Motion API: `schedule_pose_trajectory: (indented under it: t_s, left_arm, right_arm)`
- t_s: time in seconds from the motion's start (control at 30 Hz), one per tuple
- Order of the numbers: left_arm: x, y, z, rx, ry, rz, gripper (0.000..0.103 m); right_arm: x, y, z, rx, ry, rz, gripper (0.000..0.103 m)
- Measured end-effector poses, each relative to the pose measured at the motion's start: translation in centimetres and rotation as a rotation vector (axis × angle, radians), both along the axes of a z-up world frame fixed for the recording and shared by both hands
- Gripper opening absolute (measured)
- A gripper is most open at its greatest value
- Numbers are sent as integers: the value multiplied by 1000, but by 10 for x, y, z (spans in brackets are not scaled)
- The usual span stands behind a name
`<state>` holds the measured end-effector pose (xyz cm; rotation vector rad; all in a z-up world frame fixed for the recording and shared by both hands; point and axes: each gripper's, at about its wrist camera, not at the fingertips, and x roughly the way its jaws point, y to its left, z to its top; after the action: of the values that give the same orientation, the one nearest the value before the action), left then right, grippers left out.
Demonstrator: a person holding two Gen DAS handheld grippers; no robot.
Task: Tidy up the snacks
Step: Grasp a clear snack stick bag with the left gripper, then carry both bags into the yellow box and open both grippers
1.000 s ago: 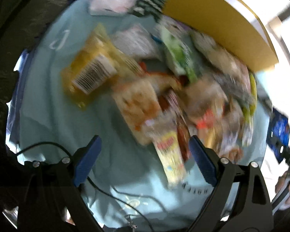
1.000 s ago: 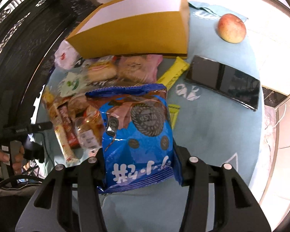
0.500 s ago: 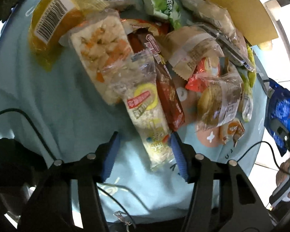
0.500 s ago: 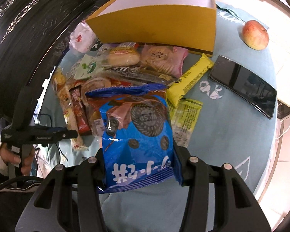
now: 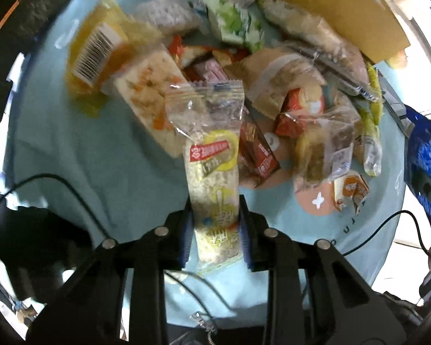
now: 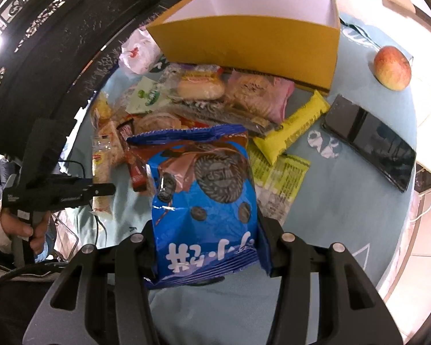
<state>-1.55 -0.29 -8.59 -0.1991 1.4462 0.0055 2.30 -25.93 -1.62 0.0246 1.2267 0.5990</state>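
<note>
While the left gripper (image 5: 214, 230) points straight down over the bench (image 5: 94, 155), its jaws are closing on a long clear rice-cracker packet (image 5: 212, 172), the blue pads already against both edges of its near end. That packet runs toward 12 o'clock into the snack pile (image 5: 273, 86), with a red-brown bar (image 5: 257, 149) just beside it at 2 o'clock and a yellow barcoded bag (image 5: 96, 49) at 10 o'clock. Only a blurred blue strip at 3 o'clock in this view shows the cookie bag. The right wrist view shows it whole: the right gripper (image 6: 208, 247) is clamped on the blue cookie bag (image 6: 207, 189), held above the pile. This view alone shows the open yellow box (image 6: 252, 34) at 12 o'clock, an apple (image 6: 392, 67) at 2 o'clock, a dark phone (image 6: 369, 141) at 3 o'clock, and at 9 o'clock the person's left hand (image 6: 23, 227) on the other gripper's handle
</note>
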Motion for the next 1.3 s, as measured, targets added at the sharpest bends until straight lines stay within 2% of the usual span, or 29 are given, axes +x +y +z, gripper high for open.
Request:
schedule_pose_trajectory:
  t_s: [0.13,0.3,0.6,0.8,1.03,1.27,1.3]
  left_arm:
    - [-1,6,23,-8,-46,13,28]
    - [15,9,62,-36,-172,-4,28]
    - [74,-12,127,-79,-385,-128,28]
    - [123,-29,150,-112,-462,-162,28]
    - [200,-48,151,-152,-479,-146,28]
    - [268,-52,97,-209,-334,-10,30]
    - [276,-51,88,-220,-311,28,45]
  right_arm:
    - [2,4,11,21,-31,2,50]
    - [10,1,31,33,-95,-31,50]
    - [41,-19,86,55,-284,-157,50]
    - [76,-22,108,52,-391,-232,50]
    - [134,-2,97,-3,-445,-303,50]
    - [197,20,62,-122,-426,-289,51]
    - [202,22,55,-151,-424,-288,52]
